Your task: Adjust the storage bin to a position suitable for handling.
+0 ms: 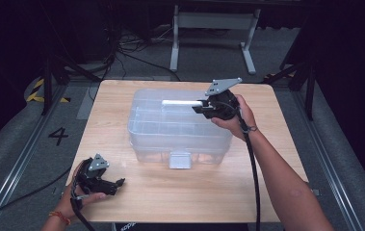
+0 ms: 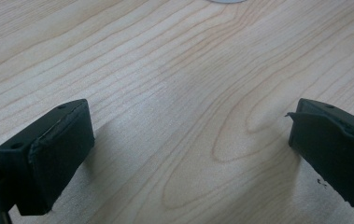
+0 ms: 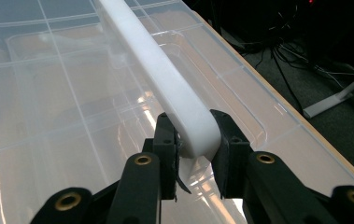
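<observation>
Our right gripper [image 3: 191, 149] has its fingers clamped on the white handle [image 3: 158, 74] atop the clear lidded box [image 1: 180, 126] mid-desk [image 1: 180, 192]. Our left gripper [image 1: 104, 179] rests near the front-left corner, fingers apart and empty. We judge the grasp done; lifting or opening remains.

This looks like a lab or recording studio rather than a home: a small wooden table [image 1: 180, 187] stands alone on grey carpet [image 1: 21, 144], ringed by black surroundings that swallow the walls. Loose cables [image 1: 122, 50] run across the floor behind it, dark stand legs [image 1: 57, 72] straddle yellow-and-black hazard tape [image 1: 38, 91], and a white metal frame [image 1: 214, 29] stands at the back. A large "4" [image 1: 58, 135] is marked on the floor beside a metal rail [image 1: 23, 159] (apparently a numbered station), and the person's hand-held gripper [image 1: 104, 180] trails a cable.
</observation>
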Motion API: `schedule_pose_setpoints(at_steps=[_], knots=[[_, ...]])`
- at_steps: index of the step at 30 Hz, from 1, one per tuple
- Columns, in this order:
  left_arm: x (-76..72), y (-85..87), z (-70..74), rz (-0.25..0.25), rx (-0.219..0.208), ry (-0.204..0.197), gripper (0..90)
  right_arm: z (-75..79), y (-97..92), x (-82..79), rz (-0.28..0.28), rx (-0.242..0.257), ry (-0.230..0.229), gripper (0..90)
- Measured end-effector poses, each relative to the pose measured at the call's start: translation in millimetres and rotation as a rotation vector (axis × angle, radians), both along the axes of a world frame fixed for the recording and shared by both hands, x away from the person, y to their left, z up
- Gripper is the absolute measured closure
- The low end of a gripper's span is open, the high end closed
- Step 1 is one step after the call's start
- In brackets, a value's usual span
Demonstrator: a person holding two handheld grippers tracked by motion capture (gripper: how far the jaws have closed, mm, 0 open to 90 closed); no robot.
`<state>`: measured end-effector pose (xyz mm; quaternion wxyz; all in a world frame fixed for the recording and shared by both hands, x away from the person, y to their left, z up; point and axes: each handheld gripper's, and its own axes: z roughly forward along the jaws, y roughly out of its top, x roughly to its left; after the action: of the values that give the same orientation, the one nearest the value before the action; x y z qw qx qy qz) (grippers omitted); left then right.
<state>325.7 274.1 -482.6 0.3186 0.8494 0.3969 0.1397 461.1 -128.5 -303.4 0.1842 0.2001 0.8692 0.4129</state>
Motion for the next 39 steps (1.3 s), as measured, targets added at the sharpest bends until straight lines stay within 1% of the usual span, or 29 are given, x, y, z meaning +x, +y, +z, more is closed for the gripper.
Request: schedule_pose_setpoints(at_steps=[2, 4, 5, 6, 8, 9, 11, 12, 14, 15, 16, 17, 18, 19, 20, 22, 23, 24, 25, 26, 28, 29, 30, 31, 33, 35, 36, 38, 39], knots=[[0.3, -0.1, 0.3, -0.009, 0.002, -0.005, 0.9, 1.1, 1.0, 0.7, -0.001, -0.009, -0.002, 74.0], [0.9, 0.8, 1.1, -0.028, 0.005, -0.013, 3.3, 2.6, 1.8, 1.4, -0.002, -0.02, 0.004, 74.0], [1.1, 1.0, 1.4, -0.032, 0.006, -0.009, 3.9, 3.2, 2.0, 1.4, -0.001, -0.026, 0.007, 74.2], [1.6, 1.1, 1.6, -0.028, 0.003, -0.015, 5.0, 3.6, 2.2, 1.7, -0.001, -0.031, 0.008, 74.2], [3.0, 2.8, 3.5, -0.031, 0.009, -0.029, 11.9, 5.0, 3.5, 2.5, -0.01, -0.043, 0.012, 74.2], [3.1, 2.6, 4.0, -0.03, 0.001, -0.024, 16.0, 5.9, 4.3, 3.2, -0.017, -0.048, 0.019, 74.1], [3.0, 2.0, 4.6, -0.024, -0.007, -0.014, 18.4, 7.6, 5.4, 3.7, -0.021, -0.059, 0.024, 74.2], [2.9, 1.9, 4.8, -0.027, -0.015, -0.016, 21.6, 8.1, 5.3, 4.3, -0.018, -0.058, 0.028, 74.2], [3.5, 1.6, 6.0, -0.037, -0.004, -0.032, 27.3, 8.6, 4.5, 5.1, -0.018, -0.054, 0.032, 74.3], [3.6, 1.3, 6.5, -0.042, -0.001, -0.032, 30.2, 9.5, 4.0, 5.5, -0.018, -0.052, 0.037, 74.2], [3.0, -0.3, 6.3, -0.038, -0.014, -0.024, 32.4, 9.7, 4.2, 5.8, -0.019, -0.05, 0.039, 74.2], [3.5, -0.7, 7.4, -0.04, 0.001, -0.034, 34.3, 10.0, 4.1, 6.4, -0.02, -0.048, 0.038, 74.2], [3.4, -1.5, 8.1, -0.044, 0.003, -0.031, 35.8, 10.2, 3.9, 6.8, -0.022, -0.043, 0.038, 74.2], [3.6, -2.3, 8.7, -0.043, 0.001, -0.041, 37.3, 10.3, 3.6, 7.1, -0.022, -0.04, 0.04, 74.2], [3.9, -2.6, 10.6, -0.041, 0.006, -0.047, 39.3, 10.2, 3.4, 7.5, -0.021, -0.035, 0.044, 74.2], [3.4, -3.1, 14.8, -0.043, -0.008, -0.059, 42.0, 10.5, 2.6, 8.5, -0.019, -0.032, 0.049, 74.2], [3.4, -3.2, 17.6, -0.038, -0.015, -0.076, 43.9, 10.9, 2.6, 8.8, -0.021, -0.031, 0.051, 74.2], [3.3, -3.0, 21.0, -0.031, -0.016, -0.082, 46.1, 11.6, 2.6, 9.4, -0.021, -0.031, 0.057, 74.2], [3.3, -3.1, 24.0, -0.027, -0.028, -0.09, 48.2, 12.3, 2.8, 9.7, -0.025, -0.03, 0.06, 74.2], [3.6, -2.8, 27.7, -0.033, -0.023, -0.111, 50.5, 13.0, 3.0, 10.4, -0.026, -0.031, 0.063, 74.1], [3.3, -4.3, 34.6, -0.031, -0.015, -0.129, 56.8, 14.1, 3.0, 12.2, -0.025, -0.029, 0.07, 74.2], [3.2, -4.8, 38.1, -0.03, -0.02, -0.14, 57.8, 14.5, 2.5, 13.1, -0.024, -0.026, 0.074, 74.2], [3.4, -4.5, 42.0, -0.039, -0.024, -0.149, 59.8, 14.9, 1.9, 14.2, -0.023, -0.021, 0.082, 74.2], [3.3, -5.0, 46.0, -0.04, -0.021, -0.157, 62.9, 15.2, 1.4, 15.3, -0.022, -0.014, 0.089, 74.2], [3.9, -6.3, 52.8, -0.047, -0.029, -0.177, 65.3, 16.5, 1.4, 17.0, -0.024, -0.014, 0.096, 74.1], [4.0, -9.1, 59.2, -0.06, -0.029, -0.187, 70.4, 18.4, 1.8, 18.7, -0.031, -0.018, 0.103, 74.1], [4.7, -11.0, 63.0, -0.066, -0.028, -0.19, 71.3, 19.5, 2.0, 19.5, -0.03, -0.02, 0.106, 74.1], [7.0, -15.0, 68.3, -0.068, -0.044, -0.196, 73.7, 21.3, 2.3, 21.3, -0.033, -0.021, 0.116, 74.0], [7.0, -15.0, 68.3, -0.068, -0.044, -0.196, 74.5, 21.3, 2.3, 21.3, -0.033, -0.021, 0.116, 74.0]])
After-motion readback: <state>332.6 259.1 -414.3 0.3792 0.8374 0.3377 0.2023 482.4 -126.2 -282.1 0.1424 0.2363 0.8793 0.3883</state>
